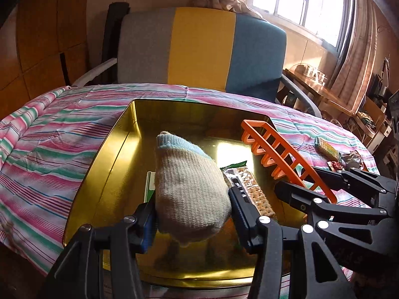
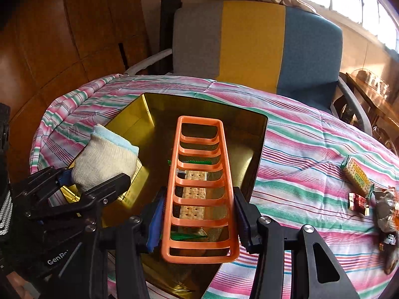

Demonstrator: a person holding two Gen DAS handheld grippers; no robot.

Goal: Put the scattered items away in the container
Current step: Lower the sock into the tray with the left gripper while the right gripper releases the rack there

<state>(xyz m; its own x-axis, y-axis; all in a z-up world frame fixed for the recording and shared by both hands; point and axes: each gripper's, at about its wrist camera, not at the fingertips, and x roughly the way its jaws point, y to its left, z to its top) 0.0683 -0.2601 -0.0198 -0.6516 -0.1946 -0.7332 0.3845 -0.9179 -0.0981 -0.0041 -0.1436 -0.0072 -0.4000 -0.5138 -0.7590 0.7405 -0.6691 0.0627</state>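
Gold-coloured metal forms the container (image 1: 104, 154), a shallow tin on the striped table (image 1: 45, 149), already holding a cracker packet (image 2: 193, 194). Over it, the left hand-held gripper (image 1: 192, 209) pinches a knitted sock (image 1: 189, 189), and the right hand-held gripper (image 2: 198, 221) clamps an orange plastic rack (image 2: 199, 186) by its long rails, both apparently poised for dropping inside. Another cracker pack (image 2: 356, 178) and wrappers (image 2: 359, 203) lie well apart, outside on the cloth.

Cracker packet (image 2: 193, 194) glimpsed only through orange rack (image 2: 199, 191) slats; green-edged packet (image 1: 149, 183) mostly hidden behind knitted sock (image 1: 189, 189). Wrappers (image 2: 385, 214) at desk's right edge blurred, cropped, unreadable. Gold tin's (image 1: 109, 144) near rim masked by tongs.
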